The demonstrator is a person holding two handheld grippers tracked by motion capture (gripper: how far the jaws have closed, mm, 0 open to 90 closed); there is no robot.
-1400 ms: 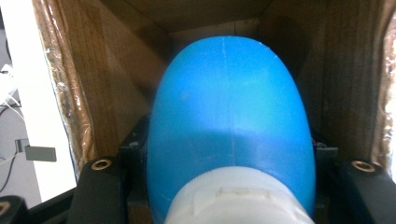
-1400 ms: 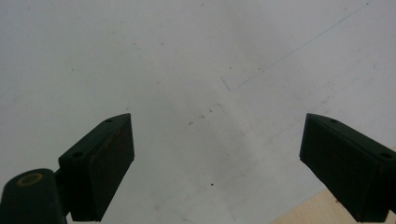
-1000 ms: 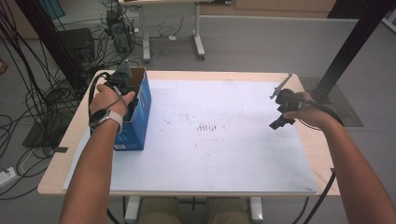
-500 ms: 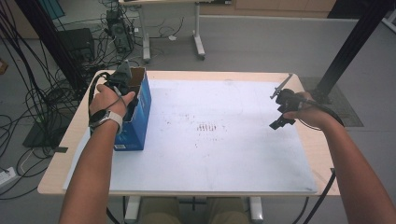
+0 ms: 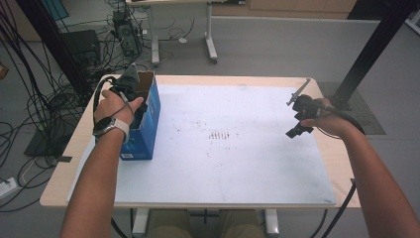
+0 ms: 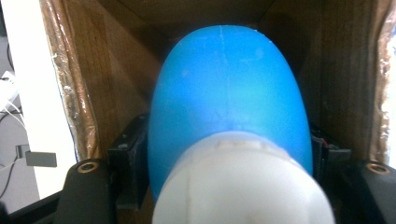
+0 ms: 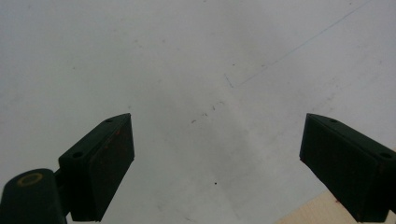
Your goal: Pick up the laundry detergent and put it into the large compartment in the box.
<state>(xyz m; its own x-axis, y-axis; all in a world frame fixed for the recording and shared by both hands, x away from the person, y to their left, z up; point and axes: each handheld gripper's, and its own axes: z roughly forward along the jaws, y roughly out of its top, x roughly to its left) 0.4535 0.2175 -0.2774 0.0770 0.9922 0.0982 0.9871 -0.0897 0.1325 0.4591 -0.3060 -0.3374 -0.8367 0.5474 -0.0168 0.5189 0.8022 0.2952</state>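
Blue bottle with a white cap sits down inside the open cardboard box at the counter's far left. Left gripper jaws have just been opening around it; right gripper jaws are wide apart over the white mat.

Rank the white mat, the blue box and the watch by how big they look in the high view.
1. white mat
2. blue box
3. watch
The gaps are wide, so nearness to the camera doesn't alter the order.

boxes: 1 | blue-and-white bottles: 1 | grippers: 2
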